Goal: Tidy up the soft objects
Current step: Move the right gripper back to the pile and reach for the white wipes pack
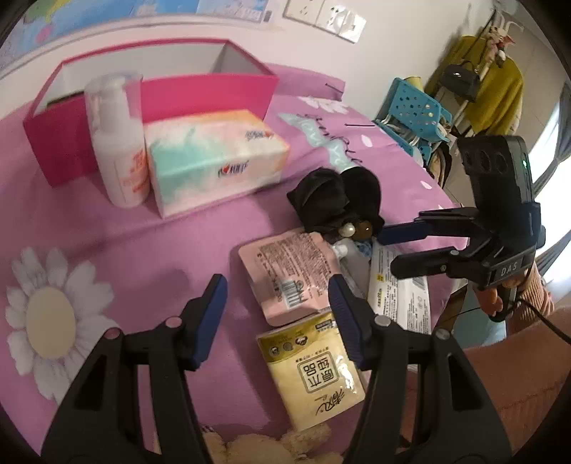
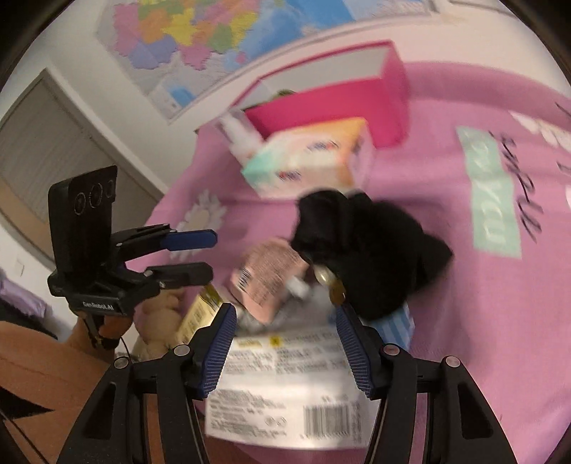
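Soft packets [image 1: 285,275] heaped on bed, pink box [image 1: 210,96] waiting | left claw [image 1: 278,303] spread, empty | right claw [image 2: 285,339] spread, empty

- A bed under a pink cover [image 1: 89,228] with white daisy prints fills the middle.
- At 12 o'clock, a pale wall carries a coloured map [image 2: 200,32] and white sockets [image 1: 324,16].
- At 2 o'clock, a blue perforated basket [image 1: 414,107]; a mustard garment [image 1: 496,89] hangs beyond.
- At 3 o'clock, bright window light.
- In the right wrist view, a grey door [image 2: 46,142] at 9 o'clock.
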Demonstrator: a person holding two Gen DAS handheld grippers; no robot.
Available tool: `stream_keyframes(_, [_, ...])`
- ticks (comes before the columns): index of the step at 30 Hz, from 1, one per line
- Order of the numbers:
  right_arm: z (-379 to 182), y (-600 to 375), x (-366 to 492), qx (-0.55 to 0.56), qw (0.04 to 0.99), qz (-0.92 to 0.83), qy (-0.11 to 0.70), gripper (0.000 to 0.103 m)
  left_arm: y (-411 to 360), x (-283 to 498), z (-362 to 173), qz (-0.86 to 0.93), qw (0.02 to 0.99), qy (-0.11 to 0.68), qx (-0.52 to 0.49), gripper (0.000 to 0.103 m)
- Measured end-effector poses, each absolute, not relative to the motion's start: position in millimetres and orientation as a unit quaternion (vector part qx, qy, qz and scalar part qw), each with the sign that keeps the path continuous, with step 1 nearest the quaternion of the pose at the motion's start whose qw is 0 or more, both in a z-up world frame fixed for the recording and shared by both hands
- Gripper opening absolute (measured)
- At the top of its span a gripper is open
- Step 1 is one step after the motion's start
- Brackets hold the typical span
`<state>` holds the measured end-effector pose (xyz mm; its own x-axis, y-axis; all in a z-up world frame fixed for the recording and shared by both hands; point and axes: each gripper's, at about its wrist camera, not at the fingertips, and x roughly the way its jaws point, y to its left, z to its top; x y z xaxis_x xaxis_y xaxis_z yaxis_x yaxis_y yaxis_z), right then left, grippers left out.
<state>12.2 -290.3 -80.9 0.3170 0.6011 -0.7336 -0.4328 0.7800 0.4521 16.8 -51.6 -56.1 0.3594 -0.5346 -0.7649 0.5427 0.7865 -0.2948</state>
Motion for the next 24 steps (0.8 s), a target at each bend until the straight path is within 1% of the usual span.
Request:
stream_keyframes(11, [-89, -310, 35, 0.109, 0.847, 0.241, 0.461, 0.059, -69, 26, -75, -0.316, 0.813, 0.488, 0.016, 0.06])
stream_keyframes(14, [-89, -317, 42, 0.115, 0.863, 0.21, 0.446, 0.057, -70, 33, -79, -0.288, 0.818, 0.498, 0.021, 0.06])
stream_keyframes(16, [-91, -325, 45, 0.121, 0.863, 0.193, 0.451, 0.057, -66, 36, -78, -0.279, 0.82, 0.499, 0.013, 0.052])
stream_keyframes(17, [-91, -330, 44, 0.13, 0.86, 0.196, 0.453, 0.057, -63, 36, -77, -0.271, 0.825, 0.496, 0.012, 0.051])
stream_keyframes(21, [-88, -341, 28, 0.145, 0.843, 0.229, 0.464, 0.057, -49, 40, -73, -0.241, 0.836, 0.494, -0.001, 0.05])
stream_keyframes(24, [-92, -336, 15, 0.154, 0.815, 0.279, 0.484, 0.057, -42, 34, -65, -0.266, 0.831, 0.487, -0.02, 0.05])
